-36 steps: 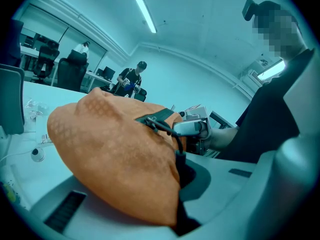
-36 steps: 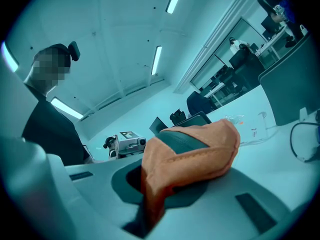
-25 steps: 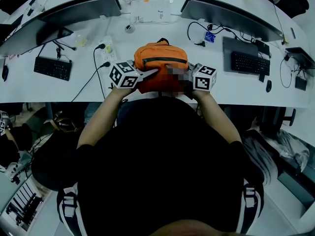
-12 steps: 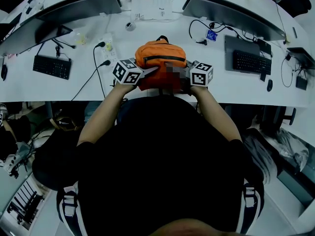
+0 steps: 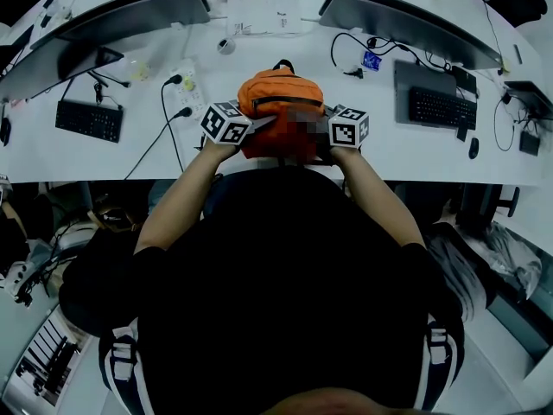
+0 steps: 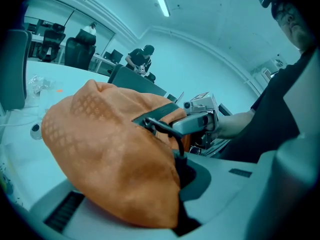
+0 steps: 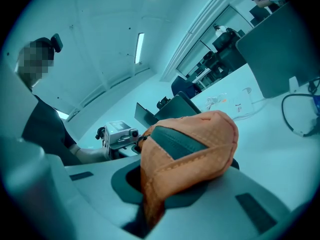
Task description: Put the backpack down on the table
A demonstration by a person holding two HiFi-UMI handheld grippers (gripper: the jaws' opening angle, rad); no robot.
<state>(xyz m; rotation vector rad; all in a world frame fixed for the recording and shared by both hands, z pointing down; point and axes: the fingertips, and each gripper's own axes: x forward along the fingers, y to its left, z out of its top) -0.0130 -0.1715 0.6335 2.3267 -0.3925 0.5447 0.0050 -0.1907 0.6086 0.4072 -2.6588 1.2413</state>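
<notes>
Backpack (image 5: 281,100) between power strip (image 5: 192,89) and keyboard (image 5: 439,108).

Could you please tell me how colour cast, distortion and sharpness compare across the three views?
Head view: even, soft light, the white table bowed by the wide lens. Left gripper view: heavy teal cast, fisheye with dark corners, the ceiling light strip blown out, the orange fabric backpack slightly soft. Right gripper view: same teal cast and fisheye, backpack crisper.

head view: looking steeply down from above onto the white desk (image 5: 415,158). left gripper view, right gripper view: riding close along own jaws, facing inward from opposite sides. shared by all three: the orange backpack (image 5: 281,93).
</notes>
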